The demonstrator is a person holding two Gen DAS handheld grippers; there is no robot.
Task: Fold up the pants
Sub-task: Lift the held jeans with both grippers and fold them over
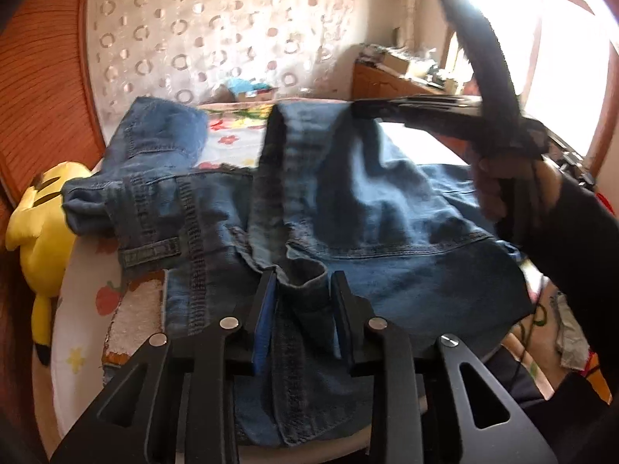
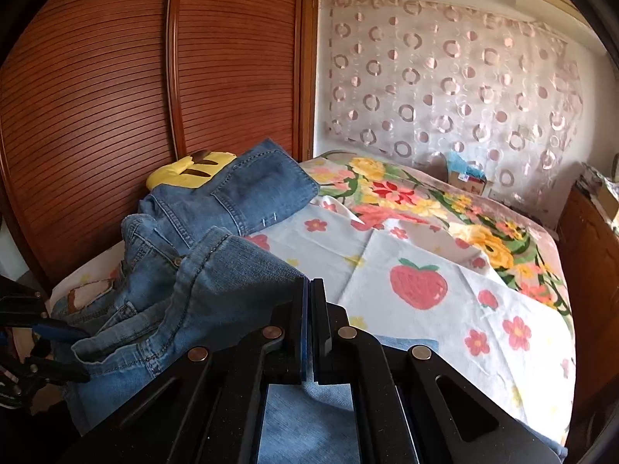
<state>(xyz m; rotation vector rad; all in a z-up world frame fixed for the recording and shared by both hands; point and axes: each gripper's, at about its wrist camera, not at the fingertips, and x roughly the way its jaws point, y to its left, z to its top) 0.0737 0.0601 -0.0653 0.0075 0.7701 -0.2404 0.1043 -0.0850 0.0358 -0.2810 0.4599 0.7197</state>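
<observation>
- Jeans (image 1: pixel 348 212) spread across near end of bed (image 2: pixel 445 270), legs reaching far left toward yellow plush toy (image 1: pixel 35 208).
- Left gripper (image 1: pixel 303 282): jaws partly open around a denim fold, pads not pressing.
- Right gripper (image 2: pixel 311 290): jaws fully closed, denim edge pinched and lifted.

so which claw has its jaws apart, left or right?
The left claw: its jaws stand apart with a fold of the jeans between them. The right claw is shut, clamping the denim edge.
</observation>
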